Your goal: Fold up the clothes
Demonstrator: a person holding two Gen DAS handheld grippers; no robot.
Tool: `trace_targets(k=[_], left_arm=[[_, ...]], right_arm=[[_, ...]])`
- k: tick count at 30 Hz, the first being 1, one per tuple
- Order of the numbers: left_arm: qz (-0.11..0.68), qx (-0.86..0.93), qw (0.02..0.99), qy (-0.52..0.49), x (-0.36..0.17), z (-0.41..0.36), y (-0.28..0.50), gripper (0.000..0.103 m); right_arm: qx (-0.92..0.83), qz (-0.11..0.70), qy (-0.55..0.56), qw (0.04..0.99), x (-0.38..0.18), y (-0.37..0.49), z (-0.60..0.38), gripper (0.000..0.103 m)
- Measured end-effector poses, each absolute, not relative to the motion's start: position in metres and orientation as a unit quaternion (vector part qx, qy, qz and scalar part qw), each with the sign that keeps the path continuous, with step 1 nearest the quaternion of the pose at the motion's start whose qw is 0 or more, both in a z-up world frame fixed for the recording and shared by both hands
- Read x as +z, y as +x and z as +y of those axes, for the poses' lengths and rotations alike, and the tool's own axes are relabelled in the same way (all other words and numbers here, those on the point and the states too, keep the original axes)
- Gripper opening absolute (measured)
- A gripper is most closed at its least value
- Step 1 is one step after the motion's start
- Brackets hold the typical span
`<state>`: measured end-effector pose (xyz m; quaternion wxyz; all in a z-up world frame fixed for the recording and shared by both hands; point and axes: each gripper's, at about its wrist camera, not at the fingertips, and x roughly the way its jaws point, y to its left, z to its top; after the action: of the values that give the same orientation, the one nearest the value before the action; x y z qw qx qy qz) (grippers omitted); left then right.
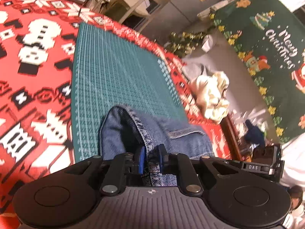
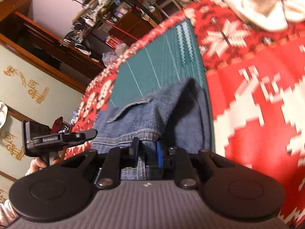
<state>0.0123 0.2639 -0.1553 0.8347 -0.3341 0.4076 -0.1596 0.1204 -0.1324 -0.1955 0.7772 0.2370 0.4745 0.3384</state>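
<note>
Blue denim jeans (image 1: 164,133), green gridded mat (image 1: 118,72)

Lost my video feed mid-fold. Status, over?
Left gripper and right gripper: jaws shut on the jeans. Denim held over the green cutting mat. Cream garment off to the side, nothing blocking.

Two tool-mounted fisheyes, close over the green mat (image 1: 118,72), facing along it from opposite sides, sharing mat and jeans (image 2: 152,114).

Blue denim jeans (image 1: 122,131), coarse weave w/ stitched seams. Green gridded cutting mat (image 1: 114,70), matt. Red-white printed tablecloth (image 1: 34,61), smooth. Black matt plastic gripper fingers (image 2: 134,147).
</note>
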Motion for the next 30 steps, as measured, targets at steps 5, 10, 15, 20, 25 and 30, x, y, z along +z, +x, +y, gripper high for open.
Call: trace_targets(k=[5,10,15,20,25,30], left_arm=[[0.395,-0.153,0.838,-0.344,-0.155,0.272,0.024,0.014],[0.413,-0.148,0.819,-0.37,-0.181,0.278,0.017,0.015],[0.395,-0.141,0.824,-0.379,-0.175,0.285,0.011,0.018],[0.374,-0.13,0.84,-0.372,-0.16,0.296,0.022,0.035],[0.387,-0.116,0.837,-0.369,-0.168,0.296,0.042,0.033],[0.404,-0.109,0.835,-0.357,-0.174,0.292,0.049,0.023]], right_arm=[[0.34,0.463,0.226,0.787,-0.182,0.135,-0.123,0.019],[0.334,0.487,0.222,0.776,-0.207,0.134,-0.126,0.02],[0.328,0.484,0.249,0.772,-0.21,0.131,-0.136,0.028],[0.304,0.46,0.279,0.786,-0.2,0.149,-0.148,0.032],[0.269,0.451,0.335,0.782,-0.203,0.17,-0.158,0.041],[0.237,0.464,0.373,0.768,-0.222,0.189,-0.158,0.017]])
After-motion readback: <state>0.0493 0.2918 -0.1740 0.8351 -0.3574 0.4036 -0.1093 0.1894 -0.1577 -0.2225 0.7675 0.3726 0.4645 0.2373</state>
